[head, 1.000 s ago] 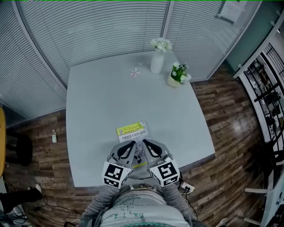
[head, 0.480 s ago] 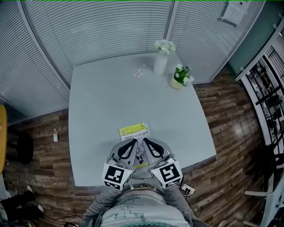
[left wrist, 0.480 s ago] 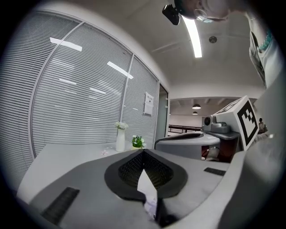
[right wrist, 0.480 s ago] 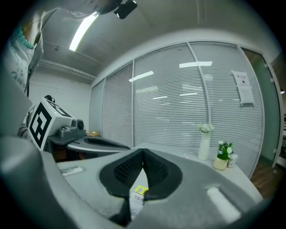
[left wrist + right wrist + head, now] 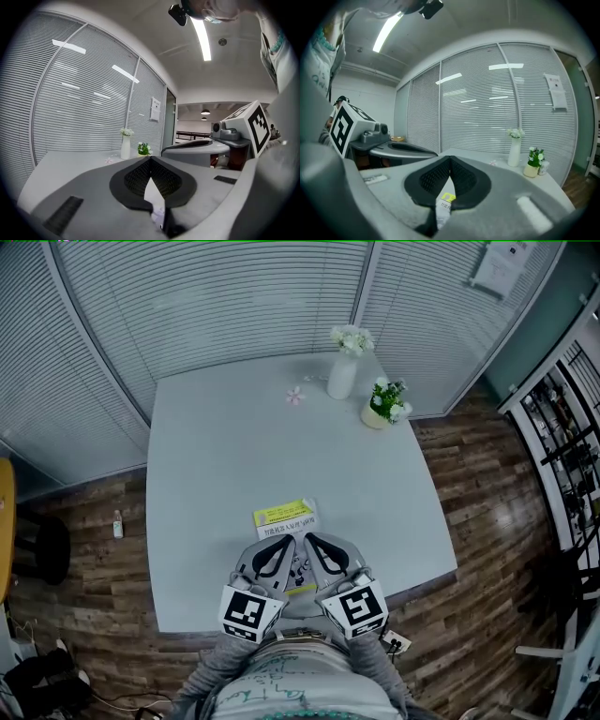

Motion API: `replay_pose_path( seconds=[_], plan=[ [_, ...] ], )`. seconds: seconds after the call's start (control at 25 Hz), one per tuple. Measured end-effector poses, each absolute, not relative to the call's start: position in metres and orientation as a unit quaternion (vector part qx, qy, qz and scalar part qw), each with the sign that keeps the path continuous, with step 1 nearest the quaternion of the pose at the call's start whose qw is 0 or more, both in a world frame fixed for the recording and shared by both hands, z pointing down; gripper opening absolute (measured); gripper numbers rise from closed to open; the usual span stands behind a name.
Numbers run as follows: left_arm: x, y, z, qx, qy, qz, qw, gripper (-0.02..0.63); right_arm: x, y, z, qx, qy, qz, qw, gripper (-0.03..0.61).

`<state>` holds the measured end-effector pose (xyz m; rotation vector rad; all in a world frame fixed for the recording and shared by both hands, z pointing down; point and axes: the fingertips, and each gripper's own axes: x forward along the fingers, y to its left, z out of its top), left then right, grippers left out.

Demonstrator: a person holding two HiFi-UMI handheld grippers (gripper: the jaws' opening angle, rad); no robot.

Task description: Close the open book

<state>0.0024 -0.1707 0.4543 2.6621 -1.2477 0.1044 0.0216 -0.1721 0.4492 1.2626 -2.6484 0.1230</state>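
The book (image 5: 283, 515) lies near the table's front edge. Its far part is yellow with print, and a white printed part (image 5: 300, 568) shows between the grippers. My left gripper (image 5: 284, 541) and right gripper (image 5: 308, 539) hover side by side over the book's near half, tips pointing away from me. Both are shut with nothing between their pads. In the left gripper view the closed tips (image 5: 150, 159) stand over a slip of white page (image 5: 157, 213). In the right gripper view the closed tips (image 5: 450, 159) stand over a yellow printed patch (image 5: 446, 199).
A white vase of flowers (image 5: 343, 376), a small potted plant (image 5: 380, 409) and a pink blossom (image 5: 294, 396) stand at the far side of the grey table (image 5: 216, 474). Blinds line the wall behind. Wooden floor surrounds the table.
Both grippers sit slightly higher over the book than a second ago and stay shut. The book has not moved.
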Motion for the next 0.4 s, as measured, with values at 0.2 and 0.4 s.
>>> replay_pose_path(
  seconds=[0.2, 0.4],
  plan=[
    [0.0006, -0.1687, 0.4556, 0.9, -0.423, 0.037, 0.101, -0.002, 0.0213, -0.1701, 0.4482, 0.427, -0.897, 0.039, 0.104, 0.001],
    [0.0002, -0.1708, 0.4564, 0.899, -0.424, 0.04, 0.1, -0.002, 0.0229, -0.1712, 0.4496, 0.427, -0.897, 0.043, 0.106, 0.0]
  ],
)
